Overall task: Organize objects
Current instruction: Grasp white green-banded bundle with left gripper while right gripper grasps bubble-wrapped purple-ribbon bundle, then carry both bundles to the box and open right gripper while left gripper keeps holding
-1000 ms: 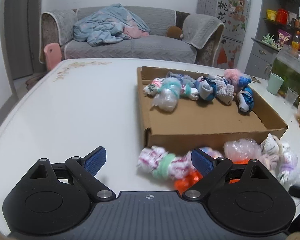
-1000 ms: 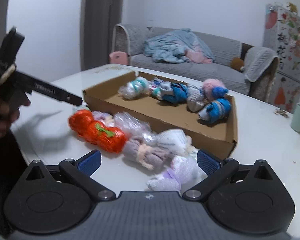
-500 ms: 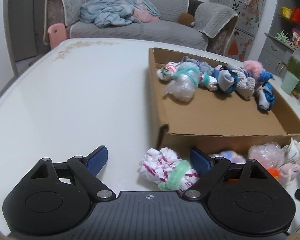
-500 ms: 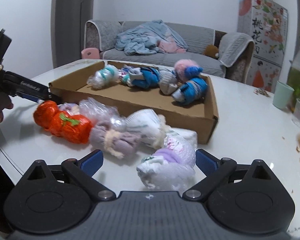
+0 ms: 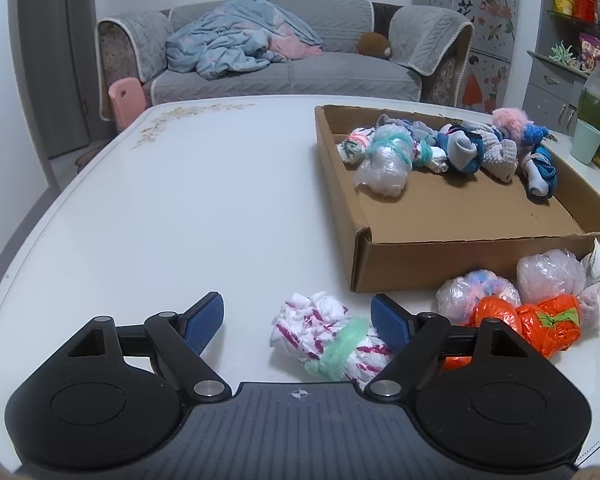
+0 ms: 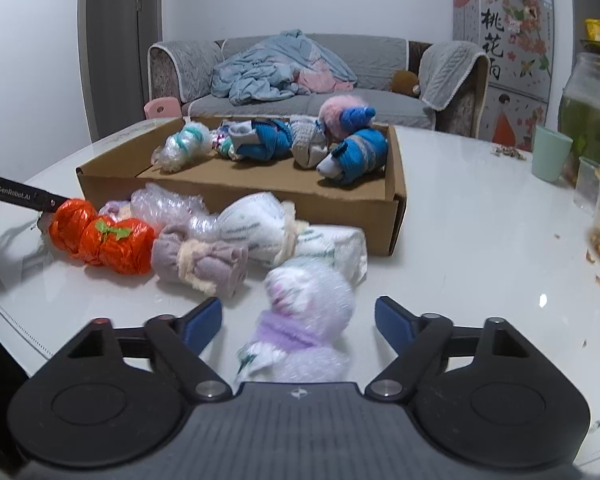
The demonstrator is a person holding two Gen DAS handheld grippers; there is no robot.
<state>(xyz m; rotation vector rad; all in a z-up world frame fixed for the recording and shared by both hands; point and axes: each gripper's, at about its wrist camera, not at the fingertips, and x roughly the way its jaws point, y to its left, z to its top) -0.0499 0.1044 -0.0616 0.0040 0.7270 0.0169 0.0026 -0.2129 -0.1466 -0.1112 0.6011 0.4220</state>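
Both grippers straddle loose sock bundles on the table point(image 5: 180, 208) in front of the cardboard box point(image 5: 420, 260), jaws just closing but not yet touching: L gripper point(image 5: 298, 318) around pink-striped bundle point(image 5: 324, 332), R gripper point(image 6: 298, 316) around lilac-banded bundle point(image 6: 300, 328), prob. for boxing w/ others.

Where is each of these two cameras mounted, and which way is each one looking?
Left wrist view: sits on the left gripper, looking forward and down over the white table at a pink-and-white sock roll with a green band; only its blue-padded fingers show.
Right wrist view: sits on the right gripper, facing a white bundle with a purple band; the left gripper's black tip and a bit of hand show at left.
Shared: brown cardboard tray, orange bundle, grey sofa.
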